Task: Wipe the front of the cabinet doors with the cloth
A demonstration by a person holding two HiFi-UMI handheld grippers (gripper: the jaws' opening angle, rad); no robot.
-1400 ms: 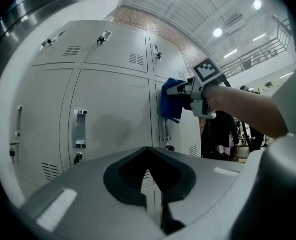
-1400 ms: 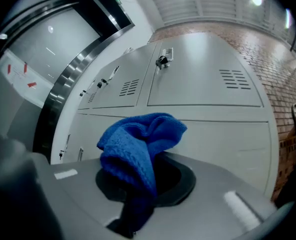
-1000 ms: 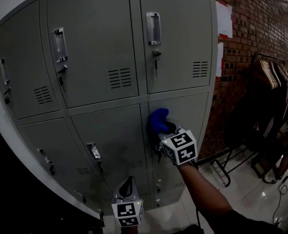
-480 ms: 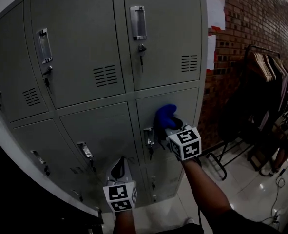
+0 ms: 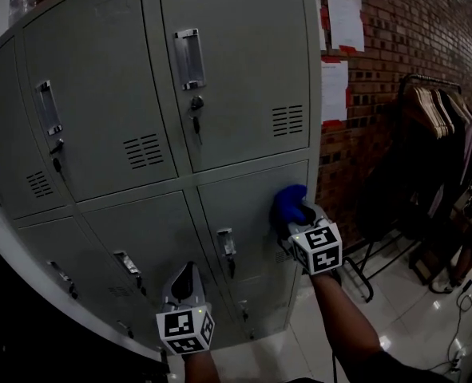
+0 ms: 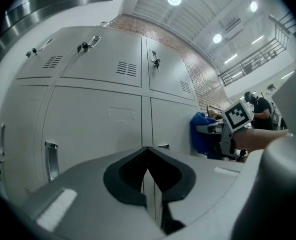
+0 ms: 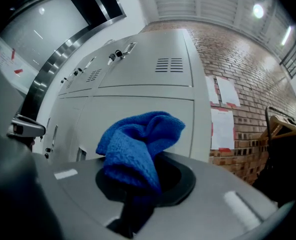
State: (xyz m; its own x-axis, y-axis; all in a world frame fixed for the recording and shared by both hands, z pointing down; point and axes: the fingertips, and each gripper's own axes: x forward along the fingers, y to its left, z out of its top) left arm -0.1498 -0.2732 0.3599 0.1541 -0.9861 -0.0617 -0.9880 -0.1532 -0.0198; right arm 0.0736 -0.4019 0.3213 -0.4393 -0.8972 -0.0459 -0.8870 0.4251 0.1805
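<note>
Sweeping right: the right tongs (image 5: 301, 219), clamped on the blue cloth (image 5: 288, 201) bunched at their tips, have carried it across the lower cabinet door (image 5: 243, 206) ahead to its right edge. Left tongs (image 5: 184, 274) are pinched together, empty, low-left. 1 pass is probably done; other doors likely remain.

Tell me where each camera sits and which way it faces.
Head view: on the person's head, looking down at the cabinet doors; left gripper, right gripper, right forearm show.
Left gripper view: on that gripper, facing the doors; shut jaws show.
Right gripper view: on that gripper, facing the doors; jaws grip the cloth.
Shared: all show the cloth.
</note>
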